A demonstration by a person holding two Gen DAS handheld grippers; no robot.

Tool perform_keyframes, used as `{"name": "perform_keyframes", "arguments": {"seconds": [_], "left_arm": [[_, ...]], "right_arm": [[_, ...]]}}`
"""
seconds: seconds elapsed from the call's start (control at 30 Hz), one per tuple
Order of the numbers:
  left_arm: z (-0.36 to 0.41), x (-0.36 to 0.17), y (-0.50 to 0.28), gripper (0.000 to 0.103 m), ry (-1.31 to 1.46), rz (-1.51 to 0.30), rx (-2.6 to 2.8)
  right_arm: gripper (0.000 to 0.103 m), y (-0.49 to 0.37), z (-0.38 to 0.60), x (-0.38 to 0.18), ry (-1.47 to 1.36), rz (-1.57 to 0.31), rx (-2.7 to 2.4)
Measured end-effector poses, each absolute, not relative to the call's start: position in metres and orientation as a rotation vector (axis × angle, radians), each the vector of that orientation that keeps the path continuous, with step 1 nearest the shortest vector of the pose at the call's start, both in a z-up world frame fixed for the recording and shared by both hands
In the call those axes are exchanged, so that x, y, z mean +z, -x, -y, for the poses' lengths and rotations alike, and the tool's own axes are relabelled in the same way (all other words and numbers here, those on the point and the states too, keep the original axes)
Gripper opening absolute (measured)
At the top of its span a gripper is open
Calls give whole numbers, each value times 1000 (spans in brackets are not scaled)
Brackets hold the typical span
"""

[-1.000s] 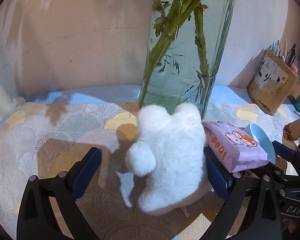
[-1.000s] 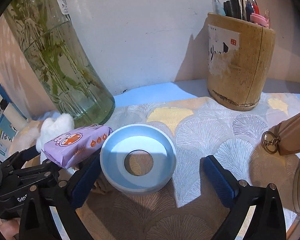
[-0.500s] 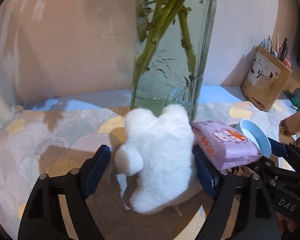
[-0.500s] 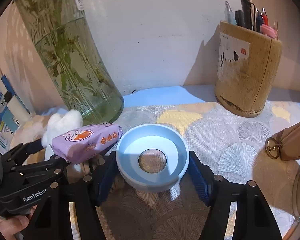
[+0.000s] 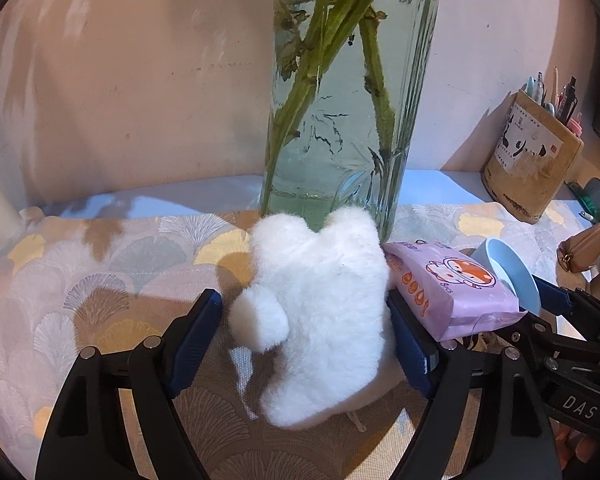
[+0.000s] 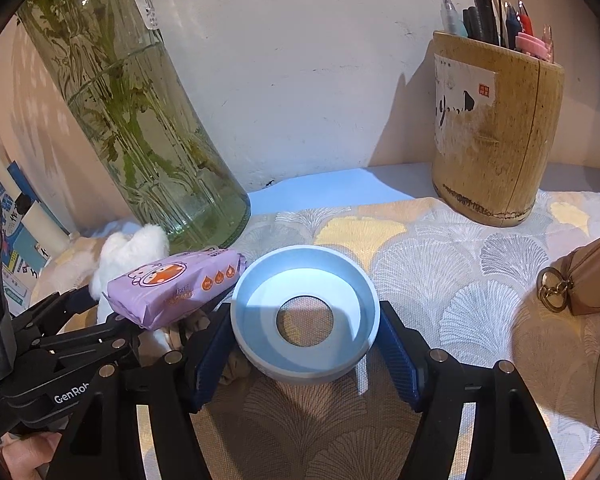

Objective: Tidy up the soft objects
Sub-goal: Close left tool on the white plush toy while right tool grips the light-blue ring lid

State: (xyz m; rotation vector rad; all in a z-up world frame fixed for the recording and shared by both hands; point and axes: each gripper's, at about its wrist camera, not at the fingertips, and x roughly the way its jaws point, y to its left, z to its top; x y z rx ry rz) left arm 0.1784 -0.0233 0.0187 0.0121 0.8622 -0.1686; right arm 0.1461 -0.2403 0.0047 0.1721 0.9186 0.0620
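A: Left wrist view. Left gripper [image 5: 306, 334] sits at lower centre of frame, blue pads either side of the white plush toy [image 5: 320, 300]. Right pad presses the plush; left pad stands just clear of its small round paw. Jaws narrowed but not fully clamped, as far as I can tell.

B: Plush position?

A: Centre of frame, resting on the fan-patterned cloth [image 5: 100, 272], its top directly in front of the glass vase [image 5: 348, 92] holding green stems. Purple wipes pack [image 5: 452, 292] lies just right of the plush, leaning over the gripper's right finger.

B: Right wrist view?

A: Right gripper [image 6: 306, 356] at lower centre, jaws drawn in around the blue ring-shaped dish [image 6: 305, 314]. Both pads are at its outer wall; whether they press or only touch, I cannot tell. The cloth shows through the dish's centre hole.

B: Surroundings?

A: Wipes pack at left of the dish, touching or nearly touching its rim. Plush behind it, mid left. Bamboo pen holder [image 6: 496, 136] upper right, against the wall. Tan bag [image 6: 592, 280] at the right edge.
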Motion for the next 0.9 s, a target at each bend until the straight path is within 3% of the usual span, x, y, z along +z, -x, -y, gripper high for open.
{"name": "perform_keyframes", "arguments": {"seconds": [0.17, 0.3, 0.57, 0.6, 0.7, 0.9], "left_arm": [[23, 19, -177, 81, -12, -863, -167], [23, 17, -179, 83, -6, -869, -168], [24, 16, -181, 83, -4, -867, -172], [23, 17, -180, 78, 1, -864, -181], [24, 21, -175, 51, 18, -834, -242], [17, 23, -174, 48, 63, -815, -241]], "right_arm": [[70, -147, 240, 4, -176, -919, 65], [77, -148, 240, 3, -187, -921, 86], [77, -148, 238, 3, -193, -918, 90], [74, -148, 238, 4, -194, -916, 87], [68, -146, 243, 4, -219, -909, 81], [66, -145, 249, 5, -273, -893, 118]]}}
